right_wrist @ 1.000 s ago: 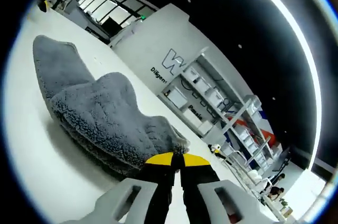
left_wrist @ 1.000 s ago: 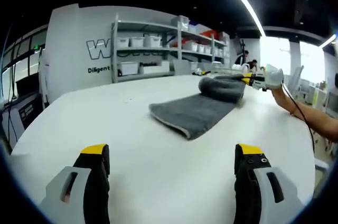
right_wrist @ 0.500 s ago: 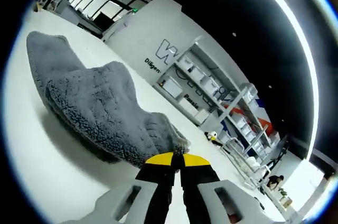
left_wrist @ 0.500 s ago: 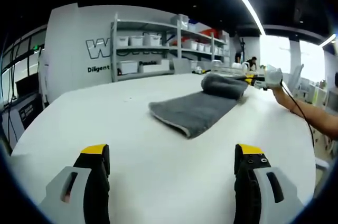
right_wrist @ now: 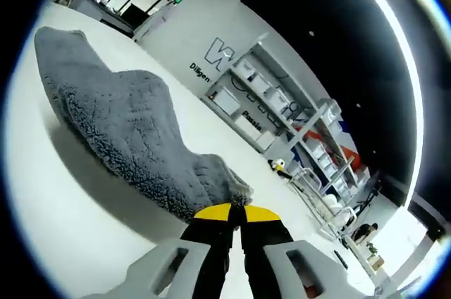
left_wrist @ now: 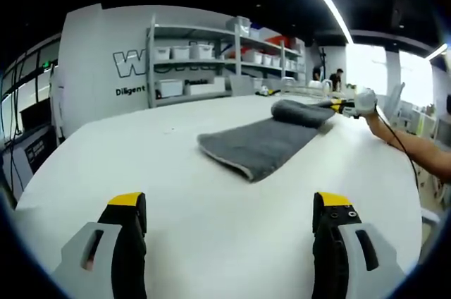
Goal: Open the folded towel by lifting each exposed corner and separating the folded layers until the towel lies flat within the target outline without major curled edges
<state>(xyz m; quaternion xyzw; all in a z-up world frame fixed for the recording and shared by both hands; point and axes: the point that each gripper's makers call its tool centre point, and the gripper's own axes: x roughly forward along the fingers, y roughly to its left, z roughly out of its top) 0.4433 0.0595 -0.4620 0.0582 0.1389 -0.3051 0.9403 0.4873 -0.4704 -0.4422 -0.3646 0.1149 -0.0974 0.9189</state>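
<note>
A grey fluffy towel lies stretched out on the white table, its far end raised in a low hump. In the left gripper view, my right gripper holds that far end, a person's forearm behind it. Close up, the towel runs away from my right gripper, which is shut on its near corner and keeps it lifted off the table. My left gripper hovers open over bare table, well short of the towel's near edge.
Shelving with white bins lines the wall behind the table, beside large lettering. People stand in the far right background. Bare table surface spreads to the left of the towel.
My right gripper has drawn the towel's far end further away and lower, so the raised hump has flattened and the towel lies longer. My left gripper has held still.
</note>
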